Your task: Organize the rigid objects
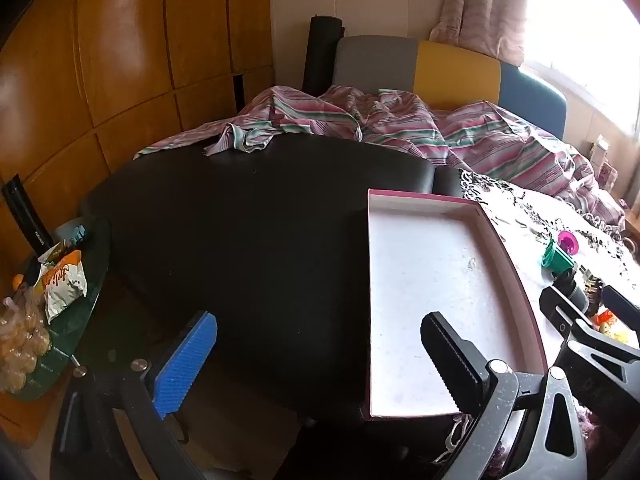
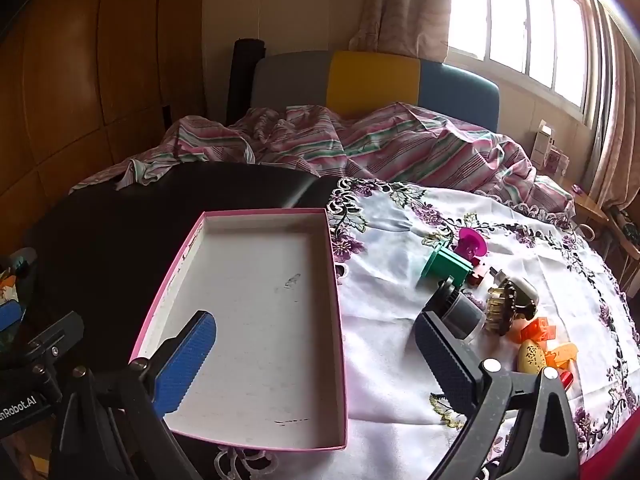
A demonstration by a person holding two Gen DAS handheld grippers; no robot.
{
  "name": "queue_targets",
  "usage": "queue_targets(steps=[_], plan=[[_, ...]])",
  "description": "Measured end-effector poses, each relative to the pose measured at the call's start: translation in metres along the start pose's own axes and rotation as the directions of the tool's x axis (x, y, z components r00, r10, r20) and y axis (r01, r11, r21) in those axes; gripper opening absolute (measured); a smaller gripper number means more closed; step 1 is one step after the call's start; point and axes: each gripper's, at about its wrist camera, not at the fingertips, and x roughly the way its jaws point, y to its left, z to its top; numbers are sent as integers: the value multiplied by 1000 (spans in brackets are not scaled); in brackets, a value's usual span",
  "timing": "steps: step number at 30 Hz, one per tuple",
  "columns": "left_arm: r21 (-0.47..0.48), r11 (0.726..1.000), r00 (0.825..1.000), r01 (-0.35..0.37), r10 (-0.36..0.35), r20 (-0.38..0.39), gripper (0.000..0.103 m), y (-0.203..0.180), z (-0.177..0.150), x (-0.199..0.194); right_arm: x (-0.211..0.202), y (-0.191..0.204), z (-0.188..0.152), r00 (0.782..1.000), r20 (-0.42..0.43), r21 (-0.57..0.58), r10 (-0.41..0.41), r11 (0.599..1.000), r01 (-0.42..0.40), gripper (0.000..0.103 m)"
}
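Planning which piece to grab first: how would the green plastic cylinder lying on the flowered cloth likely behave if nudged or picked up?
The green plastic cylinder lies on its side, so a nudge would probably roll it, though its flange may curve the path. It looks like hard moulded plastic, likely stiff and light. The smooth wall might slip between pads; the magenta piece close behind could get knocked.

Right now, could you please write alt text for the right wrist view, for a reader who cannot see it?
An open right gripper hangs above an empty pink-edged box lying on a bed. Right of the box, small toys lie loose on a flowered cloth: a green piece, a magenta piece, a brown hair claw and orange pieces. Behind are a striped quilt and a bright window.
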Motion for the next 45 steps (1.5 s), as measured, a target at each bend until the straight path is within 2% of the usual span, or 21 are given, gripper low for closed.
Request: queue_targets(steps=[33, 42, 45], plan=[[41, 999, 1000, 14, -13, -7, 103, -13, -4, -2, -3, -23, 4, 1000, 11, 19, -14, 1000, 14, 102], [75, 997, 1000, 26, -25, -12, 103, -21, -4, -3, -1, -54, 12, 999, 1, 55, -41, 998, 41, 102], [79, 993, 996, 84, -82, -26, 103, -23, -2, -1, 1, -79, 18, 1000, -16, 109, -8, 994, 9, 102]])
